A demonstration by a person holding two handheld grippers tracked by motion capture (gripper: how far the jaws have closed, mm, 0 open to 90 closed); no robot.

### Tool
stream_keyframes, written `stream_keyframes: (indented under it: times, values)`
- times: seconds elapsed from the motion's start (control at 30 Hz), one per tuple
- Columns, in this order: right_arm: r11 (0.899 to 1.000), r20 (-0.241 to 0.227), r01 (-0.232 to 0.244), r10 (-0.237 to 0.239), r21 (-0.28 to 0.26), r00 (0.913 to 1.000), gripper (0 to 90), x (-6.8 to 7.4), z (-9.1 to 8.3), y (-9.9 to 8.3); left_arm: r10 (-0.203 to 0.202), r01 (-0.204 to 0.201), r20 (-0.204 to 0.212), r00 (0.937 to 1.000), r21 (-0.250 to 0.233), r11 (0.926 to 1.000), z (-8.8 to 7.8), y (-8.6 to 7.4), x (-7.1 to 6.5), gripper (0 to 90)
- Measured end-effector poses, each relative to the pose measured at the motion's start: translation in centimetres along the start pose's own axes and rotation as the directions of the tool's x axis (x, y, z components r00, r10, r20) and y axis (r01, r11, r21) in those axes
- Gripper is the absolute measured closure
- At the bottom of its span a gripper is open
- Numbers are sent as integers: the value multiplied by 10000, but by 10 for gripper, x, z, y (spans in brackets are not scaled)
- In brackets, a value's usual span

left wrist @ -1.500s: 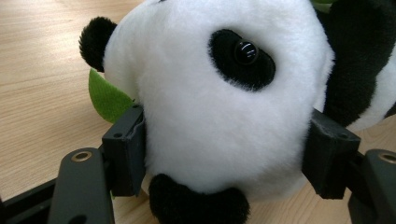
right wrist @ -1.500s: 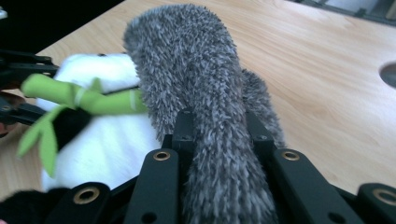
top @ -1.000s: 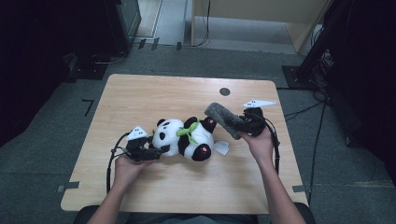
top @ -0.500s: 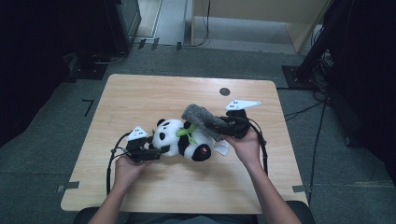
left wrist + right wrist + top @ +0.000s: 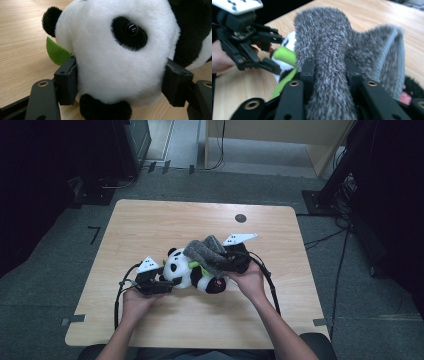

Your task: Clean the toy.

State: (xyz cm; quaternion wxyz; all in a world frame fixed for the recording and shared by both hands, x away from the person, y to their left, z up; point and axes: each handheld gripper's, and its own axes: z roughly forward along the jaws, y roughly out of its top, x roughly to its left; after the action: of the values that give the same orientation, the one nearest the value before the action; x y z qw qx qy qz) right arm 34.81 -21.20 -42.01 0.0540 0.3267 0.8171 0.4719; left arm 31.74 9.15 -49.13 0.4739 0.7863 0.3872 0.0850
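A black-and-white plush panda [image 5: 192, 270] with green leaves lies on the wooden table [image 5: 165, 222]. My left gripper [image 5: 167, 282] is shut on the panda's white head [image 5: 117, 57], one jaw pressed into each side. A grey fuzzy cloth [image 5: 207, 252] is draped over the panda's body. My right gripper [image 5: 227, 262] is shut on that cloth [image 5: 329, 75], a thick fold of it pinched between the jaws. In the right gripper view the left gripper [image 5: 272, 55] sits beyond the green leaf [image 5: 284, 56].
A small dark round mark [image 5: 240, 218] sits near the table's far edge. Cables [image 5: 267, 280] trail from both grippers across the tabletop. Dark equipment and a stand [image 5: 345, 165] surround the table on the floor.
The right gripper has carried the grey cloth leftward and down onto the panda's body. The left gripper has stayed on the panda's head.
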Motion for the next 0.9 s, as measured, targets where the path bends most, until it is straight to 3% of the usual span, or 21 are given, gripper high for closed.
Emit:
stream_keyframes:
  times: [0.13, 0.4, 0.9]
  values:
    - [9997, -129, -242, 241, -86, 9996, 721, -3, -1, -6, 42, -42, -8, 10000, 76, 10000, 0, 0, 0, 274]
    - [9995, -24, -172, 171, -279, 9999, 727, -5, -13, -28, -29, 29, 11, 10000, 112, 9999, 0, -1, -1, 276]
    - [9963, 127, -854, 854, -15, 9963, 742, -23, -32, -61, -30, 30, -11, 10000, 173, 9998, -1, 0, -1, 271]
